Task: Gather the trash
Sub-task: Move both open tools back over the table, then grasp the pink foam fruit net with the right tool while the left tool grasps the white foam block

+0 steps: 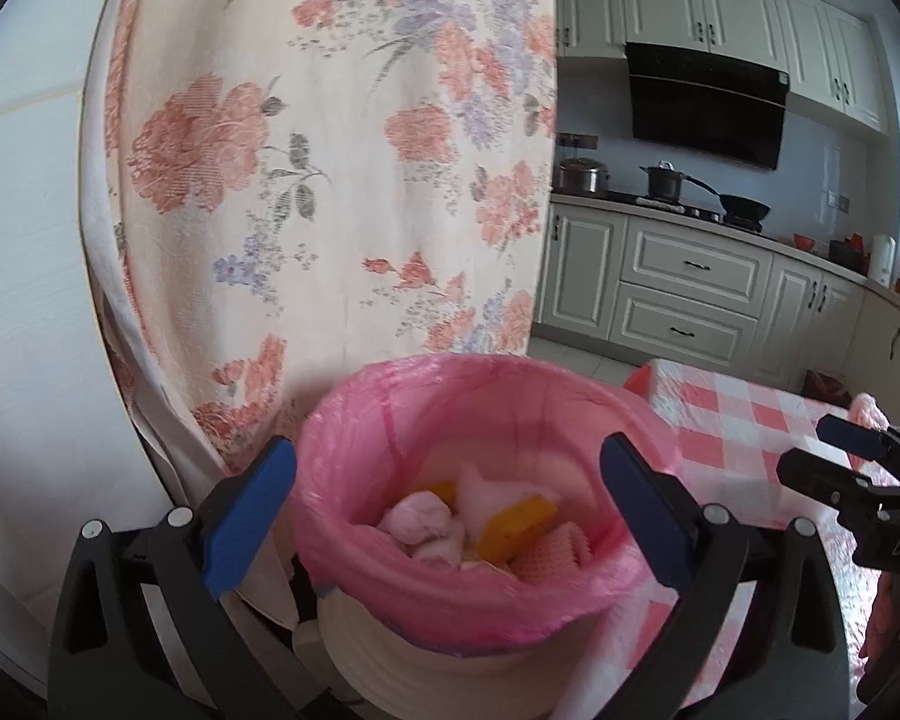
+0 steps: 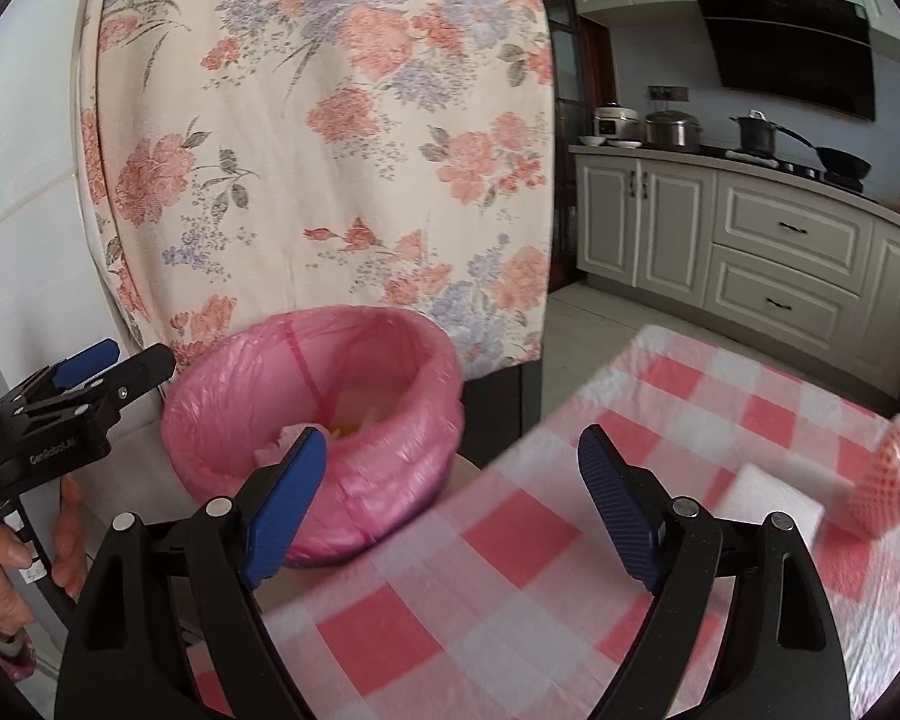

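From the left wrist view, the left hand-held gripper (image 1: 450, 501) stands spread wide with nothing between its blue pads, which flank the rim of the trash bin (image 1: 390, 666), a pale bin lined with a pink bag (image 1: 486, 396). Inside the bin lie a crumpled pink wad (image 1: 423, 531), a yellow sponge piece (image 1: 519, 525), white paper (image 1: 480, 489) and a piece of pink foam netting (image 1: 549, 555). Behind the bin hangs a flowered cloth (image 1: 330, 150); to the right of the bin is the table (image 1: 744, 420) with its pink-and-white checked cover, and over it the right hand-held gripper (image 1: 834, 456), released as well. From the right wrist view, the right hand-held gripper (image 2: 453, 492) is spread wide and empty, its left pad in front of the bin's (image 2: 384, 516) pink wall and its right pad over the table (image 2: 510, 540). Well right of the bin, on the table, lie a white block (image 2: 774, 501) and, just beside it, a pink foam net (image 2: 891, 480). Left of the bin the left hand-held gripper (image 2: 120, 363) hovers, a hand (image 2: 6, 552) gripping its handle.
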The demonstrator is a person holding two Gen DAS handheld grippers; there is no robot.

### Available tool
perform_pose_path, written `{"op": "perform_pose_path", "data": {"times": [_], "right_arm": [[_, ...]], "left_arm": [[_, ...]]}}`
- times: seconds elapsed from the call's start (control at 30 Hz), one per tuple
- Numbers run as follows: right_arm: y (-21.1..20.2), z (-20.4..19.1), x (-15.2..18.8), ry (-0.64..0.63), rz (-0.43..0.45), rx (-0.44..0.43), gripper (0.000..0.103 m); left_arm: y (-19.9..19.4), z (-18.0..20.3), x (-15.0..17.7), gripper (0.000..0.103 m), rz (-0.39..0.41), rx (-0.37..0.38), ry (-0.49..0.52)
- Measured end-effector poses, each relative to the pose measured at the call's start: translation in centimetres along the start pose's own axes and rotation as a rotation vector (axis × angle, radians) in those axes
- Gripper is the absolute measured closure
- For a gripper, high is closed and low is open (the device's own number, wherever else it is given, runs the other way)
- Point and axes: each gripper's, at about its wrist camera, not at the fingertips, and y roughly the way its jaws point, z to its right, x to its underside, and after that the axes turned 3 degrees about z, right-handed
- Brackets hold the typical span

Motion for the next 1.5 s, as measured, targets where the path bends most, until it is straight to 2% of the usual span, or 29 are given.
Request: {"op": "perform_pose_path", "data": {"times": [0.13, 0.5, 0.67, 0.87, 1.07, 1.27, 1.5], "right_arm": [[-2.2, 2.1, 1.4, 0.03, 0.005, 0.063, 0.018], [-8.0, 9.9, 6.1, 0.148, -0.007, 0.264, 0.018], [-10.2, 13.0, 7.5, 0.186, -0.004, 0.339, 0.018], [-11.8, 16.4, 8.8, 0.231, -0.015, 0.428, 0.018], [-11.4, 19.9, 9.0, 0.275, -0.05, 0.498, 0.018], [-9.5, 22.8, 7.7, 0.287, -0.064, 0.491, 0.018], [-6.0, 25.2, 5.6, 0.23, -0.102, 0.477, 0.018]], "left_arm": [[-1.1, 2.8, 1.0, 0.005, -0.002, 0.056, 0.021], [-1.3, 13.3, 4.1, 0.005, -0.089, 0.254, 0.108], [-1.1, 17.2, 5.2, 0.005, -0.115, 0.316, 0.155], [-0.6, 20.7, 6.3, 0.005, -0.151, 0.351, 0.206], [1.3, 23.5, 7.0, 0.005, -0.196, 0.367, 0.238], [4.0, 26.6, 6.9, 0.005, -0.225, 0.39, 0.254], [7.3, 28.9, 6.5, 0.005, -0.266, 0.409, 0.248]]}}
